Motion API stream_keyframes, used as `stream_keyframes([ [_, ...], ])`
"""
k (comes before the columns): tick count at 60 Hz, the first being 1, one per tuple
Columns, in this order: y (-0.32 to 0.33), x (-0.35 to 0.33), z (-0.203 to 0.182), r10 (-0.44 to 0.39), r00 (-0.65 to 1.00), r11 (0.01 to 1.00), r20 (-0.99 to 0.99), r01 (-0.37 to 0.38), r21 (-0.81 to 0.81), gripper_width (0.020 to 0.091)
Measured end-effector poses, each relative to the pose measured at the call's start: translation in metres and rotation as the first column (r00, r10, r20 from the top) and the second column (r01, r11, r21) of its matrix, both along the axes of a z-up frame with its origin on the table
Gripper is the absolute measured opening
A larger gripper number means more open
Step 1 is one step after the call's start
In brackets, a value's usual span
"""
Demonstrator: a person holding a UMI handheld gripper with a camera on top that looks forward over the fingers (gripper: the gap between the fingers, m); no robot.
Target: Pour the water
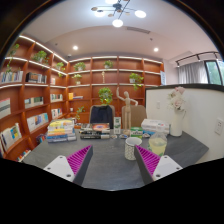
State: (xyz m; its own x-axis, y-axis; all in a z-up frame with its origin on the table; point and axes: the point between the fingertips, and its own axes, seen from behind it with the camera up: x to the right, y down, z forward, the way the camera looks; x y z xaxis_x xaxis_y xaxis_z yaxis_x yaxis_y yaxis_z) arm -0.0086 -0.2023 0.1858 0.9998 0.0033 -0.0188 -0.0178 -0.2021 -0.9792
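Standing on grey worktop (110,165) just ahead of right finger: white mug (131,148), yellowish glass (157,146) beside it. Claw (112,163) open, nothing between pink pads (79,159). Stacked books (61,129) near left finger; vase of flowers (177,108) further right; plant (105,96), bookshelves (30,90) beyond.

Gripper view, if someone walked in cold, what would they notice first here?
Probably the open gripper, its two pink pads spread apart over a grey table. Just beyond the fingers, towards the right one, stand a white cup and a clear glass, neither of them held. Behind the table, wooden shelves with books and green plants fill the back wall.
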Motion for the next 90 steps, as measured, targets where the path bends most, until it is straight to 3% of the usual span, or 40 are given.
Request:
stream_keyframes([
  [8, -0.001, -0.001, -0.036, 0.069, 0.998, 0.997, 0.007, -0.069, -0.02, 0.0824],
  [14, -0.003, 0.017, -0.07, 0.07, 0.998, 0.997, -0.004, -0.07, -0.043, 0.0819],
  [27, -0.005, 0.096, -0.114, -0.031, 0.998, 0.998, 0.055, 0.034, -0.051, 0.0823],
  [35, 0.011, 0.134, -0.115, -0.075, 0.995, 0.997, 0.063, 0.076, -0.014, 0.0821],
  [53, 0.081, 0.151, -0.077, -0.014, 1.0, 0.997, 0.026, 0.012, 0.079, 0.0853],
  [68, 0.107, 0.155, -0.088, 0.004, 1.0, 0.998, -0.013, -0.004, 0.061, 0.0679],
  [70, 0.107, 0.152, -0.092, 0.014, 1.0, 0.998, -0.024, -0.013, 0.057, 0.0626],
  [72, 0.107, 0.153, -0.093, 0.014, 0.999, 0.998, -0.03, -0.012, 0.06, 0.0506],
  [84, 0.109, 0.166, -0.087, -0.037, 0.999, 0.992, 0.036, 0.032, 0.121, 0.0361],
  [90, 0.112, 0.161, -0.089, -0.009, 0.999, 0.994, 0.052, 0.003, 0.112, 0.0359],
])
